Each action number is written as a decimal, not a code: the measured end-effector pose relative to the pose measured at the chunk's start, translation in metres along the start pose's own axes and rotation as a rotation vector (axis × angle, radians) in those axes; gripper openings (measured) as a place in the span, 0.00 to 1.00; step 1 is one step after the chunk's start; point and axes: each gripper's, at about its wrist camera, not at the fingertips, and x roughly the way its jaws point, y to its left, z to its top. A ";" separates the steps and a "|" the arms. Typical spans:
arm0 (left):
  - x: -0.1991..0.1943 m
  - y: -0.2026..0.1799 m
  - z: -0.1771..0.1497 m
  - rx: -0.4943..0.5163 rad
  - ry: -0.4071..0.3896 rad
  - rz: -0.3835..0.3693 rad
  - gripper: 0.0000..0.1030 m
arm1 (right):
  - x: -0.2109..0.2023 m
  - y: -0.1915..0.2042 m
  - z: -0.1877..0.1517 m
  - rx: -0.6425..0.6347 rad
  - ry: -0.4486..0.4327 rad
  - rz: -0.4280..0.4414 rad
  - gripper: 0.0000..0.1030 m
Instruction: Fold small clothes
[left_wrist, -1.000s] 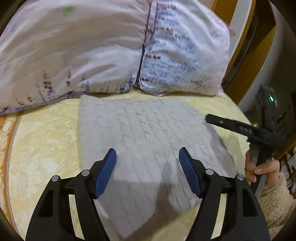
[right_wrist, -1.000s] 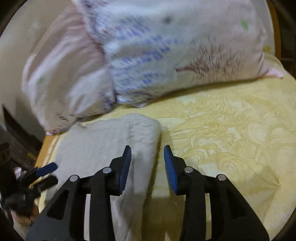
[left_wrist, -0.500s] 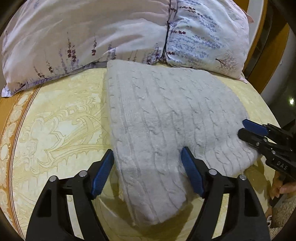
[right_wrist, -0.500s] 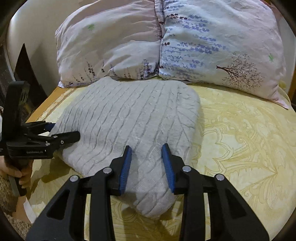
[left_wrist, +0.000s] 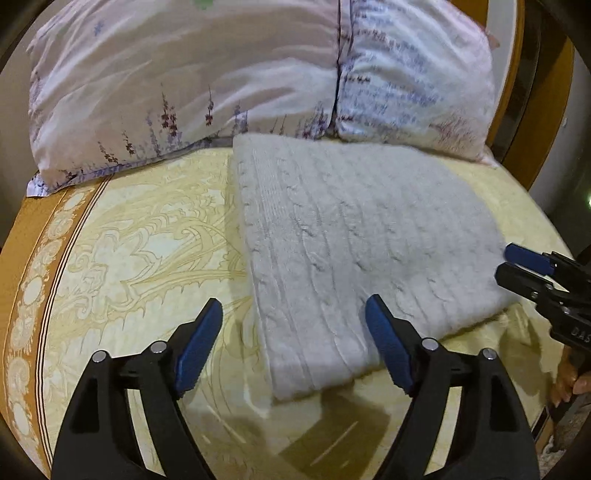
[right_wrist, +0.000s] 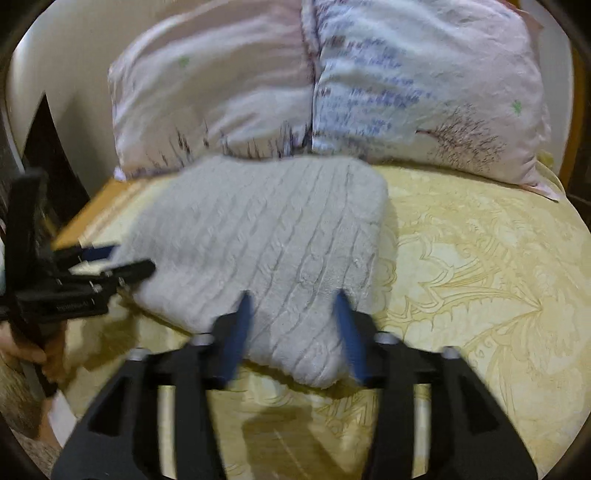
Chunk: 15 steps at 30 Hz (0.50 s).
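Grey cable-knit garment (left_wrist: 354, 243) lies flat on the bed as a thick folded rectangle, far edge touching the two pillows (left_wrist: 207, 74), near corner pointing toward the cameras. Judged: main folds are done, and the piece sits roughly mid-bed so that both tools can reach a near corner each.

Left gripper (left_wrist: 293, 339): jaws spread wide and opening further. The near left corner of the knit shows in the gap, but neither blue pad presses on it; the left pad is over bare bedspread, the right pad over the knit's top face (contact not resolvable). Nothing pinched.

Right gripper (right_wrist: 293, 332): jaws also opening, blue pads either side of the garment's near corner, cloth between them, no squeeze visible. This view is motion-blurred, so contact is uncertain. Seen from the left wrist view, it sits just beside the garment's right edge.

Reading of the pose: both tools aim down at the near edge with jaws apart, which fits either a release or a set-up for one more fold or a tidy. I cannot tell which.

Surface: yellow bedspread (left_wrist: 140, 251) with pale scroll pattern and an orange border; soft, so corners sink a little. Pillows are floral-printed in pink and lavender. Wooden frame (left_wrist: 532, 122) at right, pale wall behind (room dim).
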 end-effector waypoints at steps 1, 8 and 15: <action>-0.008 0.000 -0.004 -0.005 -0.021 0.001 0.89 | -0.010 -0.001 -0.002 0.004 -0.033 -0.014 0.77; -0.035 0.002 -0.032 -0.079 -0.063 -0.006 0.99 | -0.032 0.002 -0.020 0.054 -0.071 -0.115 0.98; -0.031 -0.005 -0.046 -0.092 -0.008 0.075 0.99 | -0.021 0.017 -0.034 0.053 -0.006 -0.178 0.98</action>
